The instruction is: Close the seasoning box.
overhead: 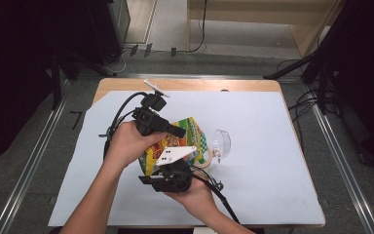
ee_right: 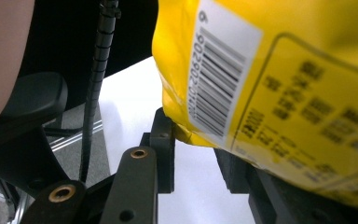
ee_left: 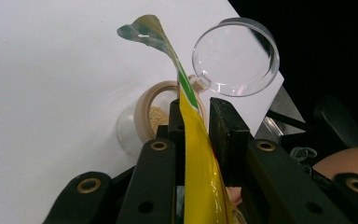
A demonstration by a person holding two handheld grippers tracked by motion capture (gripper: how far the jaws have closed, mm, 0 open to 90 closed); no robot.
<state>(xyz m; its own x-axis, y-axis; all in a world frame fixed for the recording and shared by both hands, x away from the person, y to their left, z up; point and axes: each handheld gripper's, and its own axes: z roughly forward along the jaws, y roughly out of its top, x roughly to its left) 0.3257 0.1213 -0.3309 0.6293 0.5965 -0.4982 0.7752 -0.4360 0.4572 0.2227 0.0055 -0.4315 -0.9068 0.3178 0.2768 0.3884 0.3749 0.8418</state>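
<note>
A yellow and green snack bag is held up over the white sheet between my two grippers. My left gripper is shut on the bag's upper edge, which stands thin between its jaws. My right gripper sits below the bag with its jaws apart. The bag's barcode corner hangs just above them and covers part of the right jaw. Beyond the bag, a small clear jar with a beige rim lies on its side with grains inside, its clear hinged lid swung open.
A white sheet covers most of the wooden table. The jar and its lid lie just right of the bag. Cables trail from both grippers. Metal rails and dark stands flank the table on the floor.
</note>
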